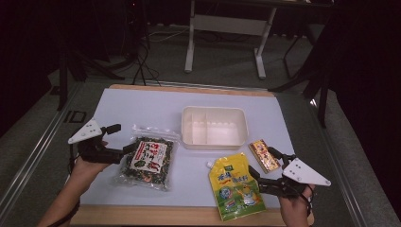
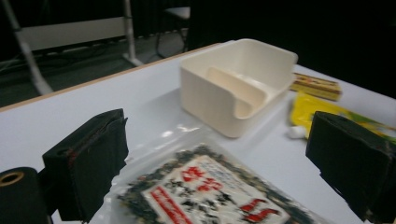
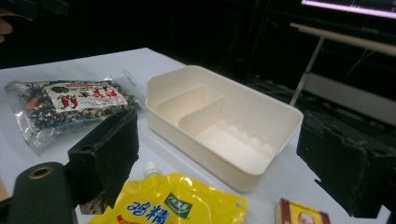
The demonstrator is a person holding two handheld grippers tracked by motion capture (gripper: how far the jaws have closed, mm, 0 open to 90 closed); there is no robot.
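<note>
A clear bag of dark dried food with a red and white label (image 1: 147, 161) lies at the left of the white mat. My left gripper (image 1: 122, 138) stands open right at the bag's left edge; in the left gripper view (image 2: 219, 172) the bag (image 2: 210, 191) lies low between the two jaws. A yellow spout pouch (image 1: 235, 187) lies near the front edge. My right gripper (image 1: 265, 164) is open beside the pouch's right edge, with nothing held. In the right gripper view (image 3: 224, 163) the pouch (image 3: 173, 205) sits just below the jaws.
A cream divided tray (image 1: 213, 113) stands empty at the mat's middle, also in the gripper views (image 2: 205, 93) (image 3: 243, 172). A small orange and gold packet (image 1: 264, 155) lies right of the tray, close to the right gripper's far jaw. Desk legs stand on the floor behind the table.
</note>
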